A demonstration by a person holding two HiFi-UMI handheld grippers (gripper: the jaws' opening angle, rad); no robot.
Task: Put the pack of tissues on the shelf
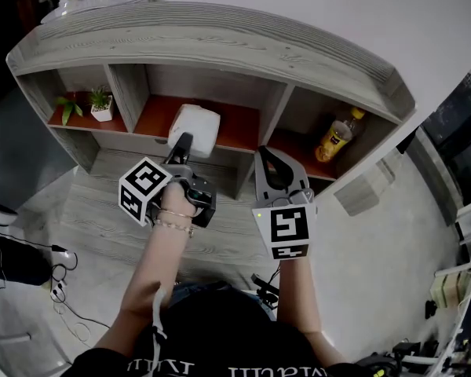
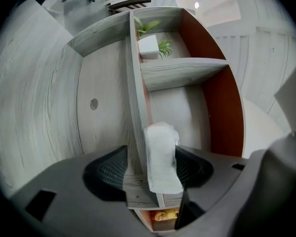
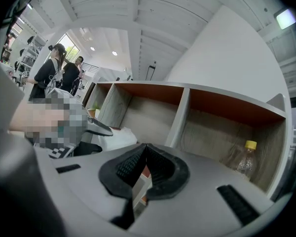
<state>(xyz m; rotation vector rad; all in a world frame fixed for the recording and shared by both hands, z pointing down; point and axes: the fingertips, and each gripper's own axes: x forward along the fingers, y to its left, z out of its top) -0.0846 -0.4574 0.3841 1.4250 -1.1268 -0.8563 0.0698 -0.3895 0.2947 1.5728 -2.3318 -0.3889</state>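
The white pack of tissues rests on the red floor of the middle compartment of the grey wooden shelf. My left gripper reaches into that compartment and stands open. In the left gripper view the pack is between the spread jaws of the left gripper, with a gap on each side and neither pad pressing it. My right gripper hovers in front of the divider to the right. Its jaws are shut with nothing between them, tips meeting in the right gripper view. That view also catches the pack.
A small potted plant stands in the left compartment and a yellow-capped bottle in the right one. Cables lie on the floor at the left. Two people stand far off in the right gripper view.
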